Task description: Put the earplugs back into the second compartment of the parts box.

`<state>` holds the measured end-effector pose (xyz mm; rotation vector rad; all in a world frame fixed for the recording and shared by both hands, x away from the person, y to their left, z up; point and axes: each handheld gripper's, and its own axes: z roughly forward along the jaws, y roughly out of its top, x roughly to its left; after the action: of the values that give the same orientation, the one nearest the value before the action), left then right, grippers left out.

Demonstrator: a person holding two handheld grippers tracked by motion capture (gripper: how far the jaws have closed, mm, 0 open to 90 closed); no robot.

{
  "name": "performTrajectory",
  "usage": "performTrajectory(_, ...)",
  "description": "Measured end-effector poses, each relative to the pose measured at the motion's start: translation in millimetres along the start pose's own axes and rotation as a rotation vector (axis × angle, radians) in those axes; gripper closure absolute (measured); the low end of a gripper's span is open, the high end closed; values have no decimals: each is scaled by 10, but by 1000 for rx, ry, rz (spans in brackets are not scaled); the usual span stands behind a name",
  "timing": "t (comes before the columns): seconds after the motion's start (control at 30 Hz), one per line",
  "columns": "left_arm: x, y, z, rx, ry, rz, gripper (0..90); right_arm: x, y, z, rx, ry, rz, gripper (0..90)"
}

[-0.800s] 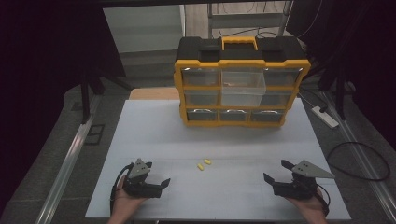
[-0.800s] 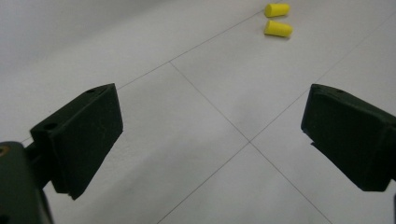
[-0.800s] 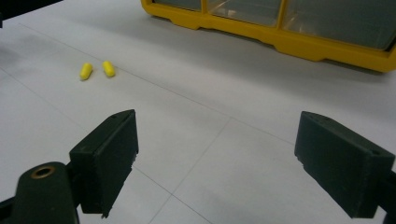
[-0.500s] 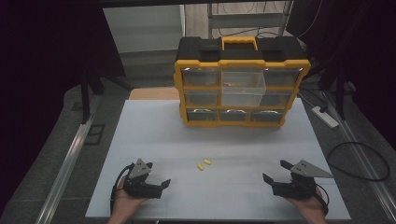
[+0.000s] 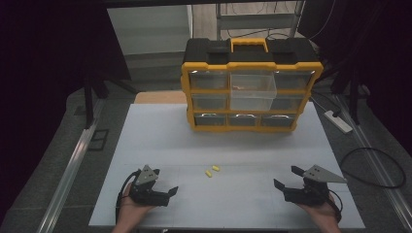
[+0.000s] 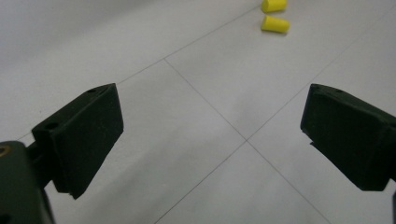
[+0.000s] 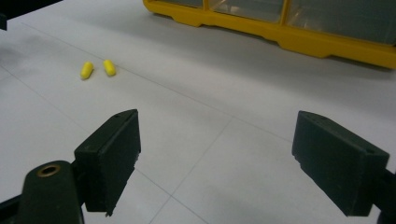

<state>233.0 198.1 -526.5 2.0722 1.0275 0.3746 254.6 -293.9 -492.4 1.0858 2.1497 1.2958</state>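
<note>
Earplugs, two; tongs, two, left, right, gaping.

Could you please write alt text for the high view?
Two open grippers, left gripper and right gripper, rest near a white table's front edge, flanking two small yellow plugs. A yellow-and-black drawer organizer stands behind.
</note>
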Motion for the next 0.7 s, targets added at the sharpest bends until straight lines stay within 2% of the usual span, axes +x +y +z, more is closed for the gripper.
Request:
performTrajectory(0.07, -3, 2, -6, -7, -3, -10, 60, 11, 17, 6, -1, 5, 0, 159)
performTrajectory(0.2, -12, 16, -8, -11, -4, -3, 61, 42, 42, 10, 8, -7, -19, 163)
performTrajectory(0.37, -23, 41, 18, -10, -9, 6, 61, 58, 94, 8, 10, 6, -20, 165)
performTrajectory(0.47, -28, 36, 10, -6, -10, 13, 62, 79, 148, 21, 13, 11, -16, 166)
performTrajectory(0.57, -33, 39, 1, -10, -12, 10, 63, 120, 226, 58, 20, 12, -34, 166)
performTrajectory(0.7, -43, 52, 14, -6, -13, 17, 63, 198, 320, 130, 26, 35, -46, 167)
